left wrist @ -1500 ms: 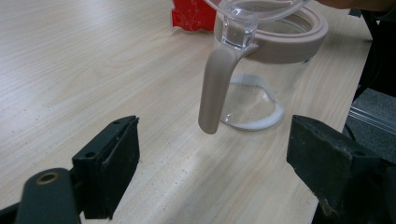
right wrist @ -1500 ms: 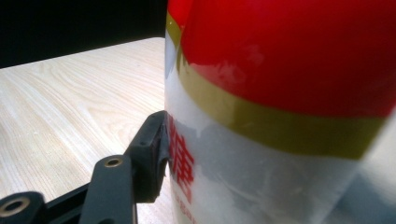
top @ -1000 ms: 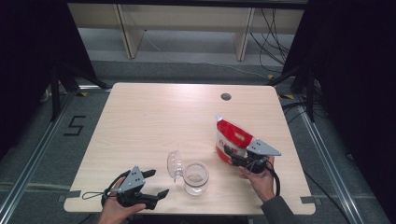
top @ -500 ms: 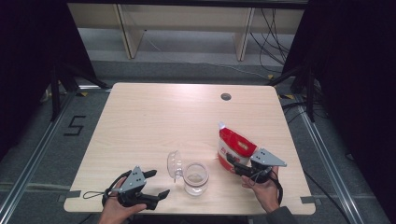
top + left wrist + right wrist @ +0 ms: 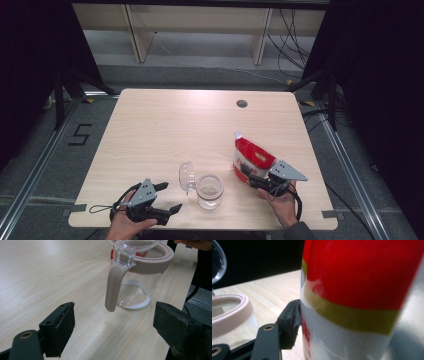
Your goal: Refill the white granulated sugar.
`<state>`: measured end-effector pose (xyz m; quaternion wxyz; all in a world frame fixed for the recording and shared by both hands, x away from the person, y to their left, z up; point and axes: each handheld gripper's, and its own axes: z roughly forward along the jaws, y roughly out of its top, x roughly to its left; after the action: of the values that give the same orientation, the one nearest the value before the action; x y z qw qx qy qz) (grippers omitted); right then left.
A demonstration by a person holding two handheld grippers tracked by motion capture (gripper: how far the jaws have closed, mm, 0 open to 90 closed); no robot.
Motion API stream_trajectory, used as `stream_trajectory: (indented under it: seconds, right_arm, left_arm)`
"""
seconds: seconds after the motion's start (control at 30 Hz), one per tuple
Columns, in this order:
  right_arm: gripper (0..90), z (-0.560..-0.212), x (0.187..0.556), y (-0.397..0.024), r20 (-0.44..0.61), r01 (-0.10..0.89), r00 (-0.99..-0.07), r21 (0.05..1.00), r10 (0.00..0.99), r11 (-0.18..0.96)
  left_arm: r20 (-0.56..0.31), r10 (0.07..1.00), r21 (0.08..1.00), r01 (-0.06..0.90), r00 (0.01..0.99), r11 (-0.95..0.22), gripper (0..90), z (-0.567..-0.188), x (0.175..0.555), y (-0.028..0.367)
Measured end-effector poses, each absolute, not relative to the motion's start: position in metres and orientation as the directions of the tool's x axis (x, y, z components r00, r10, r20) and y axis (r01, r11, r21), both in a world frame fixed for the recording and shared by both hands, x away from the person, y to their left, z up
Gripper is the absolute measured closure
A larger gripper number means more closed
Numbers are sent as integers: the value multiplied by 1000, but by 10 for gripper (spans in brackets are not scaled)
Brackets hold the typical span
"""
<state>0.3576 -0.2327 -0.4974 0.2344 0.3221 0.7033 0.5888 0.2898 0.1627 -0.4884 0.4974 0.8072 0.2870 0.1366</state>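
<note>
High view: right hand-held gripper [image 5: 248,175], jaws just widening around the red-and-white plastic pouch [image 5: 251,156], could let it topple toward the clear glass jar [image 5: 209,190]; left hand-held gripper [image 5: 167,197] gapes empty.

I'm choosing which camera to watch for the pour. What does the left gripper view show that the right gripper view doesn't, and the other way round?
Left gripper view: the jar's beige handle, a white layer on its bottom, and both black jaws of the left gripper standing wide apart, nothing between them.

Right gripper view: the red and white pouch close up, with its olive band, and one jaw of the right gripper against the pouch's side.

Both: the glass jar with its beige rim, its clear flip lid open, and the wooden table.
</note>
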Motion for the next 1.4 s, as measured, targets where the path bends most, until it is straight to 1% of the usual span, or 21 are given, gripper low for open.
stream_trajectory:
  seconds: [0.1, 0.13, 0.2, 0.23, 0.27, 0.4, 0.43, 0.5, 0.57, 0.6, 0.63, 0.7, 0.77, 0.93, 0.97, 1.07, 1.13, 1.17, 1.2, 1.27, 1.4]
  right_arm:
    - [385, -499, 360, -233, 19, 135, -677, 986, 736, 99]
    - [379, -501, 360, -232, 55, 162, -688, 984, 723, 79]
    - [371, -501, 361, -233, 38, 149, -682, 985, 730, 87]
    - [371, -502, 359, -232, 64, 173, -690, 982, 721, 78]
    - [369, -501, 361, -234, 25, 152, -693, 982, 721, 112]
    - [364, -504, 362, -233, 30, 153, -690, 983, 723, 105]
    - [367, -506, 363, -234, -2, 113, -686, 988, 728, 109]
    - [361, -509, 362, -235, 20, 147, -672, 983, 740, 107]
    - [351, -511, 364, -235, -1, 130, -690, 984, 724, 125]
    - [345, -511, 363, -235, 16, 151, -688, 981, 726, 122]
    - [335, -511, 365, -236, -22, 120, -679, 983, 734, 141]
    - [317, -512, 364, -236, 6, 137, -672, 984, 740, 116]
    - [316, -513, 362, -235, 17, 161, -668, 979, 744, 122]
    - [337, -515, 363, -234, 14, 146, -678, 982, 735, 116]
    - [348, -514, 361, -235, 25, 177, -675, 976, 737, 129]
    - [351, -515, 364, -236, -11, 141, -683, 979, 730, 146]
    - [352, -516, 362, -233, 29, 168, -685, 978, 728, 120]
    - [353, -517, 364, -234, -24, 130, -680, 980, 733, 154]
    - [353, -517, 364, -234, -29, 130, -680, 979, 733, 160]
    - [354, -517, 362, -232, 33, 166, -672, 980, 740, 107]
    - [361, -518, 364, -232, 20, 149, -678, 982, 735, 111]
  left_arm:
    - [-44, 588, 883, 307, 807, -355, 172, -488, 291, 163]
    - [-44, 588, 883, 307, 807, -355, 172, -488, 291, 163]
    - [-61, 598, 881, 325, 799, -344, 172, -488, 290, 163]
    - [-61, 598, 880, 326, 799, -345, 172, -488, 290, 163]
    - [-61, 598, 880, 326, 799, -345, 172, -488, 290, 163]
    - [-60, 597, 880, 325, 800, -347, 172, -488, 290, 163]
    - [-60, 597, 879, 325, 800, -348, 172, -488, 290, 163]
    - [-65, 595, 880, 327, 801, -345, 172, -488, 290, 162]
    - [-61, 595, 879, 326, 801, -348, 172, -489, 290, 163]
    - [-61, 592, 880, 323, 804, -348, 172, -489, 290, 162]
    - [-41, 581, 881, 304, 813, -363, 172, -488, 291, 163]
    - [-42, 586, 879, 309, 809, -363, 172, -488, 291, 163]
    - [-41, 581, 881, 304, 813, -363, 172, -488, 291, 163]
    - [-41, 585, 879, 308, 810, -365, 172, -489, 291, 163]
    - [-42, 582, 880, 306, 812, -364, 172, -489, 291, 163]
    - [-40, 584, 879, 307, 811, -366, 172, -488, 291, 163]
    - [-40, 583, 878, 306, 811, -367, 172, -488, 291, 163]
    - [-41, 583, 879, 307, 811, -366, 172, -488, 291, 163]
    - [-40, 583, 878, 307, 811, -366, 172, -489, 291, 163]
    - [-42, 580, 879, 306, 814, -366, 172, -489, 291, 163]
    - [-59, 587, 883, 317, 807, -347, 172, -490, 291, 161]
